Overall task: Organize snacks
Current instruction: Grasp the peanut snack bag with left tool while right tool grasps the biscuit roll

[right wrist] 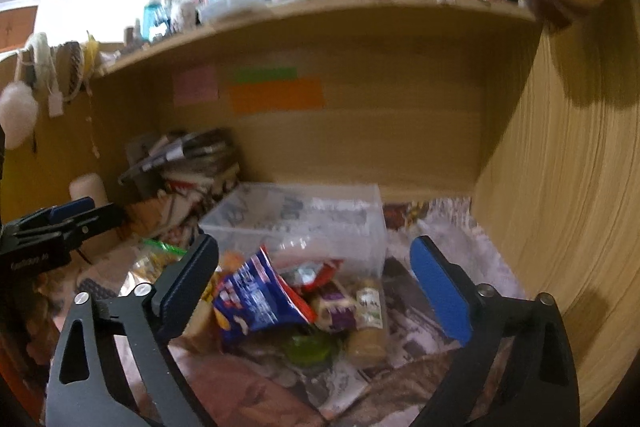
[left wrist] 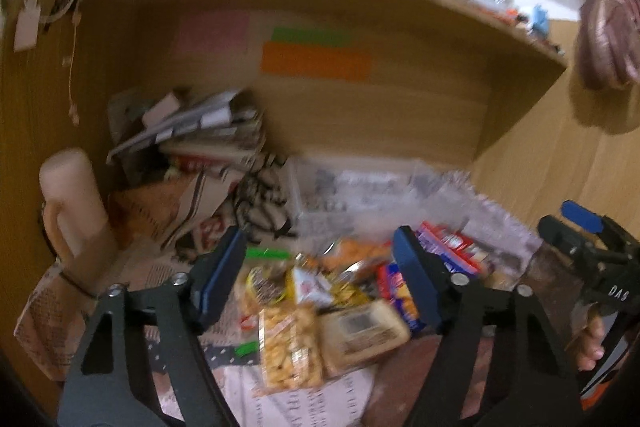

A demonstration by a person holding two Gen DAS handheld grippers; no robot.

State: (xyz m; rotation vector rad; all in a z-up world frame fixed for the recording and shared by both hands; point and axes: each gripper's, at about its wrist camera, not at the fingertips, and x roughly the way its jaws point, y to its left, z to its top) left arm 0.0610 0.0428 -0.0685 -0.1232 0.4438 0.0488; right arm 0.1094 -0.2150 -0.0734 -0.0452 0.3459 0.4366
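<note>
Snacks lie in a loose heap on the paper-covered tabletop (right wrist: 472, 259), in front of a clear plastic bin (right wrist: 296, 219) that stands at the far side under a wooden shelf (right wrist: 360, 15). In the left wrist view the left claw (left wrist: 320, 279) hangs over the heap with its jaws released, nothing pressed between the pads; a clear bag of yellow puffed pieces (left wrist: 290, 351) and a pale wrapped block (left wrist: 364, 335) lie near, between its fingers. In the right wrist view the right claw (right wrist: 316, 287) is likewise released and empty, hovering over a blue and red crisp packet (right wrist: 256, 303), with a small labelled jar (right wrist: 370, 311) just to the right of it.

Handling judgement: the packets look light, soft and crinkly (film wrappers tend to slip and their contents crush), so a gentle pinch on a sealed end or top edge seems safest. The jar appears stiff and somewhat heavier; a grip across its body should hold. The bin looks the likely destination and appears to hold nothing yet, though blur leaves that uncertain. A stack of papers (left wrist: 200, 131) sits at the far left, clear of the work.
</note>
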